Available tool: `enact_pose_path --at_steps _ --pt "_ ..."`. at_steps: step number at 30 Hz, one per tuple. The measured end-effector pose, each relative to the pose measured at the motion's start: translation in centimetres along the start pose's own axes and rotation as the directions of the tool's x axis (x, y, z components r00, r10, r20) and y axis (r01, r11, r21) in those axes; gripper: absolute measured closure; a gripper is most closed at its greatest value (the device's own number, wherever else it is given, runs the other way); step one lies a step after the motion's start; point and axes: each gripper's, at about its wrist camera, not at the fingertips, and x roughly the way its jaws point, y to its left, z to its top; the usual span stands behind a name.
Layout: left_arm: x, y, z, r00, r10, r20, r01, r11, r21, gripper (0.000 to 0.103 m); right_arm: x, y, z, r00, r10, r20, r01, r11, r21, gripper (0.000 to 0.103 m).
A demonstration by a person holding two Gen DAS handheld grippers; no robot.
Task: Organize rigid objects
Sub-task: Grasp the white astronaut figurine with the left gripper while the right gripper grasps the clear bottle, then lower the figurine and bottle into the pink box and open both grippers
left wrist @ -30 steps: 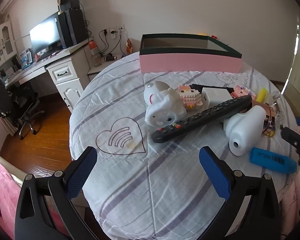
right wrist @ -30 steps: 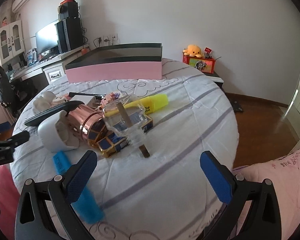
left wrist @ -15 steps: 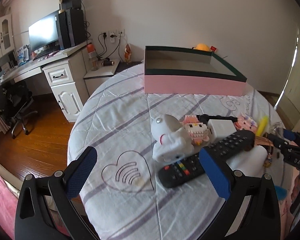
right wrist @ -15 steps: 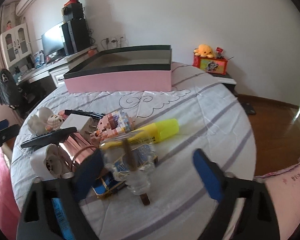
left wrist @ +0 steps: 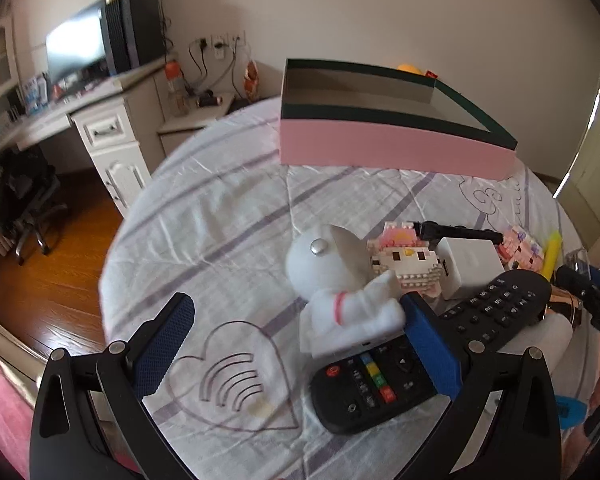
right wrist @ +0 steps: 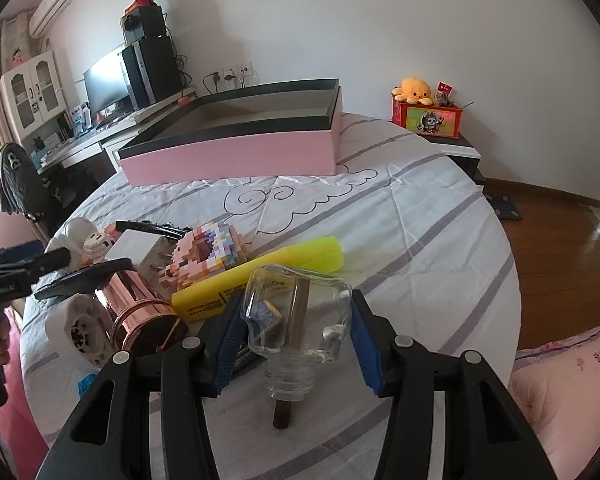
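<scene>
Now my right gripper [right wrist: 296, 330] has just been closing; its pads sit against the clear glass bottle [right wrist: 300, 314] lying on the bed beside the yellow highlighter [right wrist: 260, 280]. My left gripper [left wrist: 296, 346] gapes wide over the white figurine [left wrist: 340, 300] and black remote [left wrist: 432, 348].

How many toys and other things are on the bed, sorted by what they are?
Block figures: 2
White toys: 2
Markers: 2, yellow and blue
Remote: 1
Glass bottle: 1
Copper can: 1
White charger: 1
Pink box: 1
Total: 11 I can tell apart
</scene>
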Motion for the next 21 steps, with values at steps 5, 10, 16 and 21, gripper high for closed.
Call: enact_pose_path --at_steps 5,10,16,21 --pt "1.9 0.6 -0.2 0.997 -0.074 -0.027 0.073 0.996 -0.044 0.0 0.2 -0.1 0.1 1.0 0.008 0.001 -0.008 1.0 0.004 0.052" --pt "1.2 -0.3 -0.4 0.998 -0.068 0.007 0.068 0.997 0.037 0.033 0.2 -0.1 0.3 1.0 0.011 -0.001 -0.012 1.0 -0.006 0.052" --pt "0.0 0.3 0.1 0.996 -0.085 0.015 0.084 0.995 0.046 0.048 -0.7 0.2 0.8 1.0 -0.011 0.017 0.012 0.999 -0.035 0.052" --pt "-1.3 1.0 0.5 0.995 -0.082 0.056 0.079 0.996 0.048 0.048 -1.7 0.2 1.7 0.999 -0.02 0.045 0.023 0.999 -0.049 0.052"
